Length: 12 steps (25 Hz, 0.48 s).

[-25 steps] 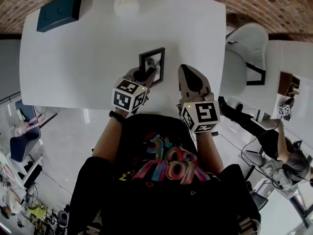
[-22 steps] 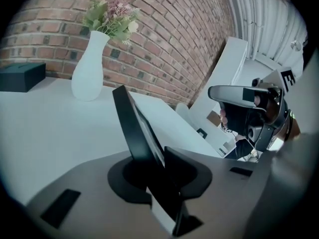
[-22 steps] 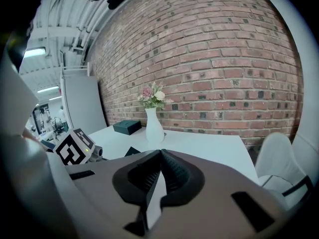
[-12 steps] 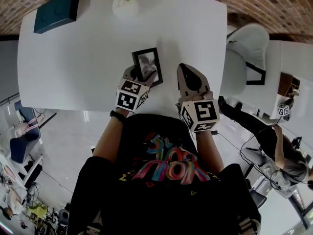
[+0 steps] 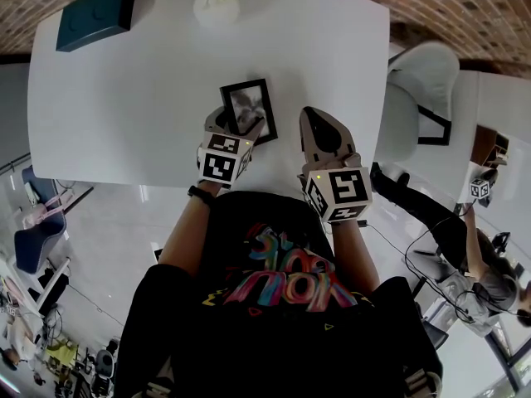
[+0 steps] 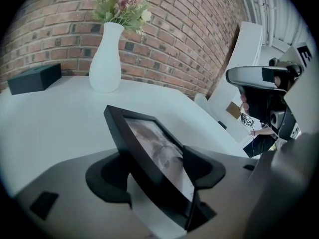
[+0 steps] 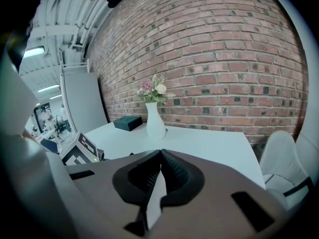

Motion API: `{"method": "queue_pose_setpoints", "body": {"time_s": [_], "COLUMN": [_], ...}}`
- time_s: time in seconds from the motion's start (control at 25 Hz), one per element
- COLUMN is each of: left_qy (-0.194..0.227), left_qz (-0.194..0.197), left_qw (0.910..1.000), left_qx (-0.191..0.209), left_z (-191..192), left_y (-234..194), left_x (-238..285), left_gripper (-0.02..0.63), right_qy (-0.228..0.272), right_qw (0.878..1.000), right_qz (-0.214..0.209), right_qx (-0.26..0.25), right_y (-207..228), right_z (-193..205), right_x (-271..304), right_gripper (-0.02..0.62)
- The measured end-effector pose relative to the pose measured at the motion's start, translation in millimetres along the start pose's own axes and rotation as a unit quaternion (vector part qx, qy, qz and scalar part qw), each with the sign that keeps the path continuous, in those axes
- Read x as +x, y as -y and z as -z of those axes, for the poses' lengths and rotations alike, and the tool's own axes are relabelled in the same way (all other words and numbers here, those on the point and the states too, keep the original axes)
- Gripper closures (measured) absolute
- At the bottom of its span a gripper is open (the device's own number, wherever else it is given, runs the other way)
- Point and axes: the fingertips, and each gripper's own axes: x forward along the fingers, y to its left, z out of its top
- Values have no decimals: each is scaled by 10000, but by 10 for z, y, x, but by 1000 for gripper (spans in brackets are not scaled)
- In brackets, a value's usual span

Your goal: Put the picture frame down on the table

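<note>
Black picture frame [image 6: 144, 143], judged stiff, light and breakable, is pinched at its lower edge by the left claw [image 6: 160, 180]; right claw [image 7: 158, 173] closed, empty.

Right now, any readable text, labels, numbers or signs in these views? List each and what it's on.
No text reads cleanly.
Shirt: colourful lettering, upside down and too stylised to read.
Marker cubes: black-and-white square patterns, no words.
Picture frame: a photo only, no caption.
Dark box: no label visible.
</note>
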Motion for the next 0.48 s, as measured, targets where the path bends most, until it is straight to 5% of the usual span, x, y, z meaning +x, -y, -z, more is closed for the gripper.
{"method": "queue_pose_setpoints", "body": {"time_s": [0.48], "left_qy": [30], "left_qz": [-534], "left_qw": [9984], "left_qx": [-195], "left_z": [57], "left_y": [-224], "left_x": [-62], "left_gripper": [255], "right_qy": [-91], "right_qw": [9999], "right_qz": [-81], "right_qx": [-7], "right_y": [-81], "right_z": [40], "right_x": [40], "right_gripper": [575]}}
